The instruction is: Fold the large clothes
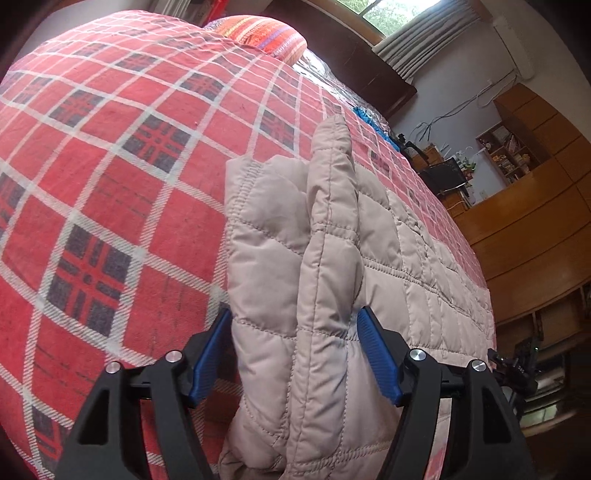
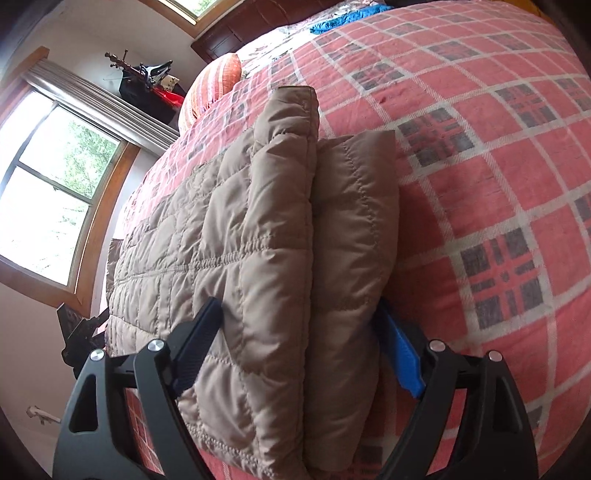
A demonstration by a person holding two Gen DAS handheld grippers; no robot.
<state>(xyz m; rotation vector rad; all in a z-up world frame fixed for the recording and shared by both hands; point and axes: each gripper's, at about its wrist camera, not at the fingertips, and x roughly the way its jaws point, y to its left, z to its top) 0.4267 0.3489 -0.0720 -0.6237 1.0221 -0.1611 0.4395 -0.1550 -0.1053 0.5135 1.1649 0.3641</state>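
Note:
A beige quilted jacket [image 1: 402, 236] lies on a bed with a red plaid blanket [image 1: 110, 155], folded into thick layers at both ends. In the left wrist view, my left gripper [image 1: 295, 328] is shut on a bunched, doubled edge of the jacket, with blue pads [image 1: 373, 343] pressing on both sides. The right wrist view has the same jacket [image 2: 221, 221] running away to the left. There my right gripper [image 2: 301, 325] is shut on its stacked folded end, which stands up between the fingers. The blanket [image 2: 480, 166] spreads to the right.
A striped orange pillow [image 1: 266, 33] and a dark wooden headboard [image 1: 354, 55] sit at the bed's far end, with a blue cloth [image 2: 343, 18] near them. Wooden cabinets and shelves [image 1: 535, 221] stand beside the bed. A window [image 2: 55, 177] is on the other side.

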